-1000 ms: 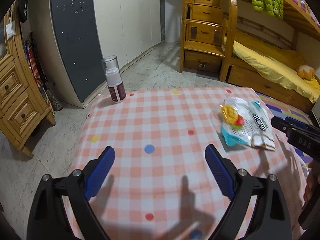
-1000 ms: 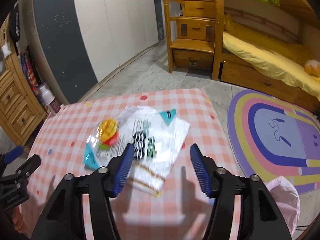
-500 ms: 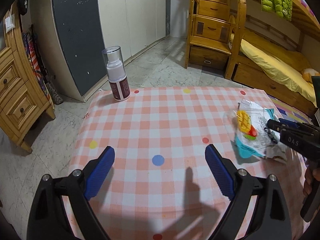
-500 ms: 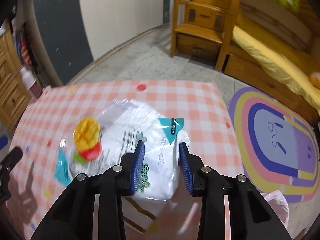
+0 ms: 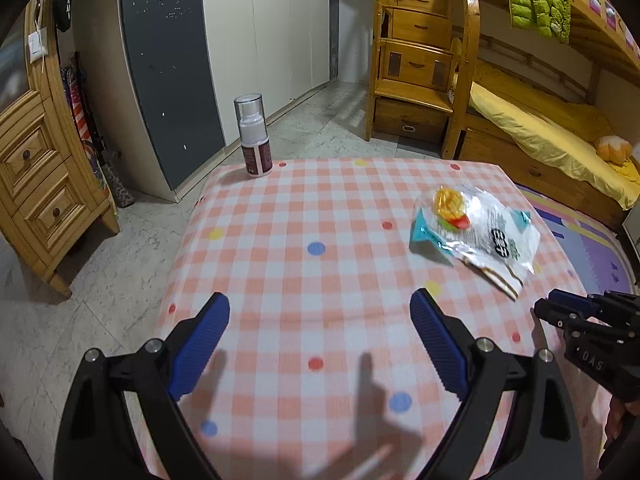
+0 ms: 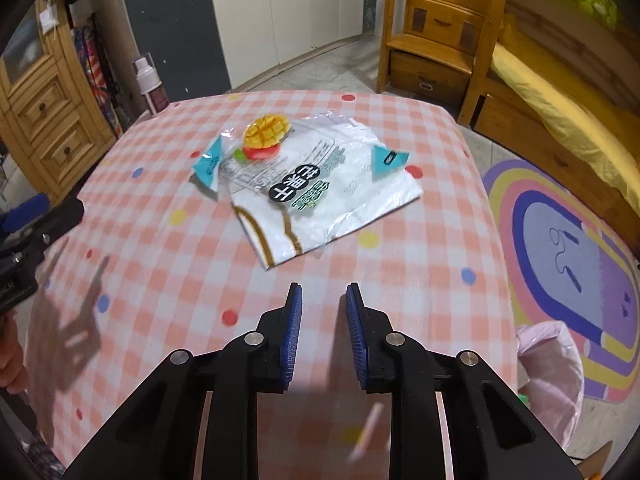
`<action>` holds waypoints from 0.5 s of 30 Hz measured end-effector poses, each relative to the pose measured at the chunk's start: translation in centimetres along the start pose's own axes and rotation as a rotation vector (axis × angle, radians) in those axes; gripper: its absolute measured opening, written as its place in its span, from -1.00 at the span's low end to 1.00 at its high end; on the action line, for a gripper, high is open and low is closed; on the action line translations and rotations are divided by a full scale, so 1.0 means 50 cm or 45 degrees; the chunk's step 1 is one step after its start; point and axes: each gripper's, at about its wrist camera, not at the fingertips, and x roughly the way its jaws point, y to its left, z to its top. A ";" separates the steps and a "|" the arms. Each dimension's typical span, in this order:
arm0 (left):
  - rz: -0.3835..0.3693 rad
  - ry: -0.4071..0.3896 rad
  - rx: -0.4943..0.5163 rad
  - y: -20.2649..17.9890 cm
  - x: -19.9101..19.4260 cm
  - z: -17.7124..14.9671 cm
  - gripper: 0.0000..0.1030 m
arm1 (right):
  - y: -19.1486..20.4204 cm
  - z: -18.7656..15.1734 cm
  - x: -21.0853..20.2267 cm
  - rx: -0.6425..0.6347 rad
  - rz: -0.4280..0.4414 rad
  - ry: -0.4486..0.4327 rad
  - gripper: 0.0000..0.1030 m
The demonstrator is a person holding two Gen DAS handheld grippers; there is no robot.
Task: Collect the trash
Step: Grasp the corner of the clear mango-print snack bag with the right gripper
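Overhead, both wrist cameras looked down on a table (image 5: 328, 216) draped in a pink-and-white checked cloth scattered with coloured dots. Toward the right of the left wrist view, and in the upper centre of the right wrist view, lay the snack wrapper (image 6: 316, 184), a crumpled white packet with teal corners and a mango picture, flat on the cloth. At the far left corner of the table stood a spray bottle (image 5: 253, 136), upright, well apart from the wrapper.

The left claw (image 5: 320, 344) filled the bottom of its own frame with its blue pads spread wide and only bare cloth between them. The right claw (image 6: 323, 334) sat at the bottom centre of its frame, short of the wrapper's near edge; its jaws had just been closing to a narrow gap, and nothing lay between them. It also showed at the right edge of the left wrist view, just beyond the wrapper's near corner.

Around the table the floor was pale marble tile. A dark panel and white wardrobe doors (image 5: 276, 24) ran along the back, a wooden chest of drawers (image 5: 36, 184) stood at the left, and a wooden bunk bed (image 5: 520, 128) with stair drawers and yellow bedding filled the upper right. A rainbow-ringed rug (image 6: 568, 256) lay at the right, and a pink bag (image 6: 556, 368) sat at the table's lower right edge.
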 end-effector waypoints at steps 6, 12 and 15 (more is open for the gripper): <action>-0.001 -0.012 0.018 -0.021 -0.007 -0.007 0.73 | -0.041 0.026 -0.036 0.092 -0.003 -0.143 -0.52; 0.009 -0.013 0.027 -0.035 0.033 0.032 0.73 | -0.087 0.093 0.000 0.188 0.021 -0.214 0.00; 0.024 -0.035 0.057 -0.045 0.056 0.056 0.73 | -0.095 0.131 0.032 0.185 0.027 -0.222 0.15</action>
